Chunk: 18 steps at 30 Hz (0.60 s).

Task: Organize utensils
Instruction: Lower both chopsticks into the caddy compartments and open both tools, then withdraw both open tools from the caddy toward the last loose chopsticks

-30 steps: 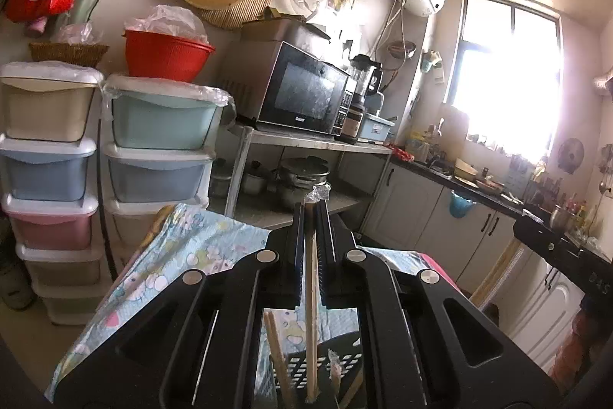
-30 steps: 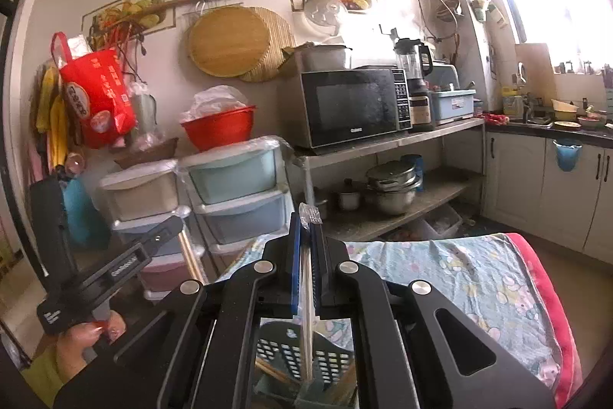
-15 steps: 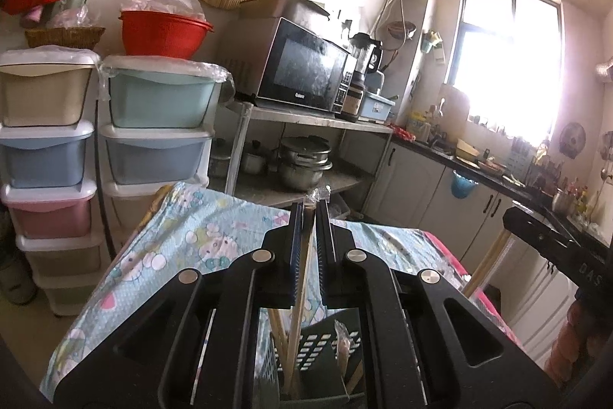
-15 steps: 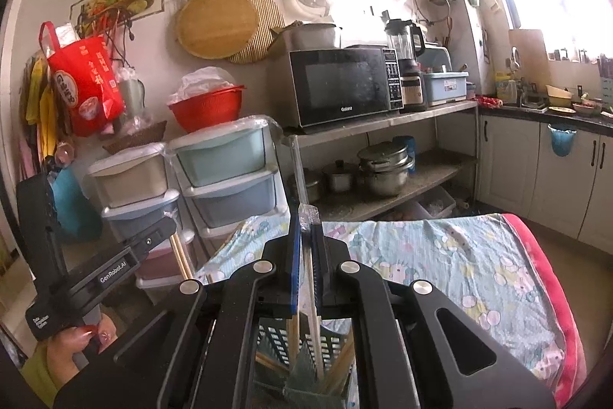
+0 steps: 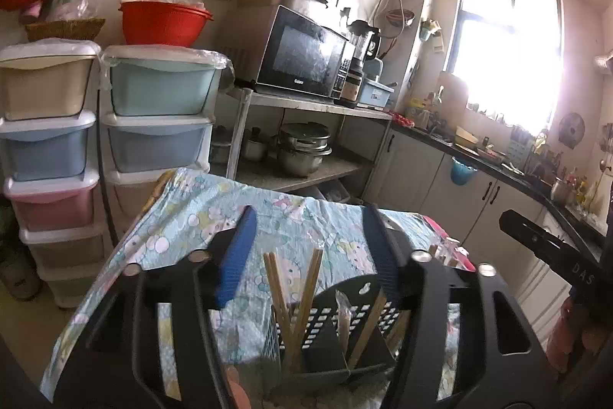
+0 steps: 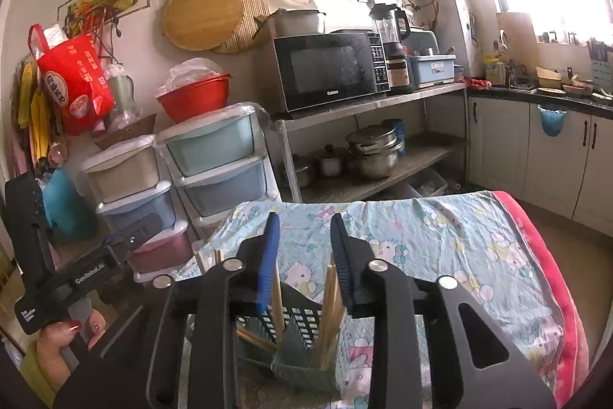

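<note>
A dark perforated utensil holder (image 5: 356, 317) stands on the table under both grippers, also in the right wrist view (image 6: 299, 328). Several wooden chopsticks (image 5: 295, 301) stand in its compartments, leaning apart; more chopsticks (image 6: 331, 309) show in the right wrist view. My left gripper (image 5: 306, 217) is open and empty just above the holder. My right gripper (image 6: 304, 221) is open and empty above the same holder. The right gripper's body (image 5: 548, 248) shows at the right edge of the left wrist view; the left gripper's body (image 6: 76, 275) shows at lower left of the right wrist view.
The table wears a blue cartoon-print cloth (image 6: 440, 240) with a red edge. Stacked plastic drawers (image 5: 153, 110) stand behind it at left. A metal rack with a microwave (image 6: 329, 71) and pots is beyond. Kitchen counter and cabinets (image 5: 479, 179) run along the right.
Both grippers have opened and let go of their chopsticks, which now stand loose in the holder. Both views have tilted down toward the table.
</note>
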Each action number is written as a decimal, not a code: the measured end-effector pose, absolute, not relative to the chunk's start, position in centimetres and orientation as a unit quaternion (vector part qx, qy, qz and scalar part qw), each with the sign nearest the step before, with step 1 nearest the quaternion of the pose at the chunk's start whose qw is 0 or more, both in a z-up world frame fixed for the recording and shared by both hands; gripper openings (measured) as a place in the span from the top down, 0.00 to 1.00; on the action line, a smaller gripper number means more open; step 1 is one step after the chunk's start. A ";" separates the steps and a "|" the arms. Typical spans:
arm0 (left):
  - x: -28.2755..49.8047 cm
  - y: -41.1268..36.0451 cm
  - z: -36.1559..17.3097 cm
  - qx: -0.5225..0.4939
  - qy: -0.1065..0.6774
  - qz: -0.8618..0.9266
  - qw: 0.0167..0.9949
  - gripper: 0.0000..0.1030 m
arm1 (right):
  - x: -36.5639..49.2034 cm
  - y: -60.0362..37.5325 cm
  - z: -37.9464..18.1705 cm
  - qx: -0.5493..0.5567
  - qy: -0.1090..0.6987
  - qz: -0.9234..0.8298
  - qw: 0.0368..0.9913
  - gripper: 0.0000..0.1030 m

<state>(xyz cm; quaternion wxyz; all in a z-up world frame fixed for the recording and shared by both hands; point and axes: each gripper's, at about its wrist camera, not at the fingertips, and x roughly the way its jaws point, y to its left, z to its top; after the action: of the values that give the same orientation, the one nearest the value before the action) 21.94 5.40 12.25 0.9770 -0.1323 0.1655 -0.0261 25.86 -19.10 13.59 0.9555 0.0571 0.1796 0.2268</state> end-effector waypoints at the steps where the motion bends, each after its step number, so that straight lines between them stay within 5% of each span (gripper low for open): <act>1: 21.8 5.5 12.2 -0.134 0.167 -0.028 0.976 0.44 | 25.7 -19.2 13.5 0.056 0.181 0.225 0.956 0.71; 10: 20.3 5.4 11.9 -0.135 0.172 -0.038 0.975 0.11 | 24.8 -20.1 12.9 0.057 0.193 0.219 0.955 0.58; 18: 18.9 5.0 11.8 -0.139 0.170 -0.042 0.975 0.10 | 23.5 -20.1 12.6 0.049 0.199 0.227 0.952 0.47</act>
<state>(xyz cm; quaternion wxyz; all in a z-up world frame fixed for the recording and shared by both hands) 18.95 4.96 11.84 0.9747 -0.1394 0.1699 -0.0418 23.51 -20.08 12.60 0.9520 0.0486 0.1991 0.2272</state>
